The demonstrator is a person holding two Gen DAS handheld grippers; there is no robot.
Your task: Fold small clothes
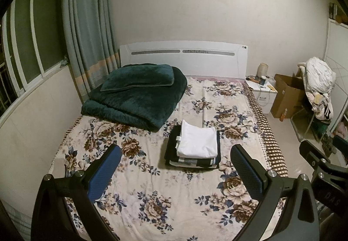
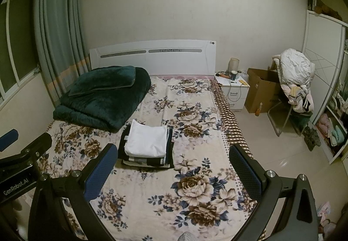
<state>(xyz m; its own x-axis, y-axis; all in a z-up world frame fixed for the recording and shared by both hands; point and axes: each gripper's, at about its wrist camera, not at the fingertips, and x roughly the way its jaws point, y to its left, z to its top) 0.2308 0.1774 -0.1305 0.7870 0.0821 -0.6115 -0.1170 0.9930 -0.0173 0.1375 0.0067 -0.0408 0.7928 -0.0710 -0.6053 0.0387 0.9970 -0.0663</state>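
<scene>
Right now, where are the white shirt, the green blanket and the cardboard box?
white shirt (image 1: 199, 141), left wrist view, middle of its top.
green blanket (image 1: 139, 97), left wrist view, its folded top.
cardboard box (image 2: 260, 94), right wrist view, front side.

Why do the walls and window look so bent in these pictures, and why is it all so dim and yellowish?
Left wrist view: a fisheye lens bows the window frame and curtain, with dark corners; the left claw looms large. Right wrist view: the same bending curves the wardrobe; dim indoor light gives a yellow-green cast, yet the folded stack stays sharp.
</scene>
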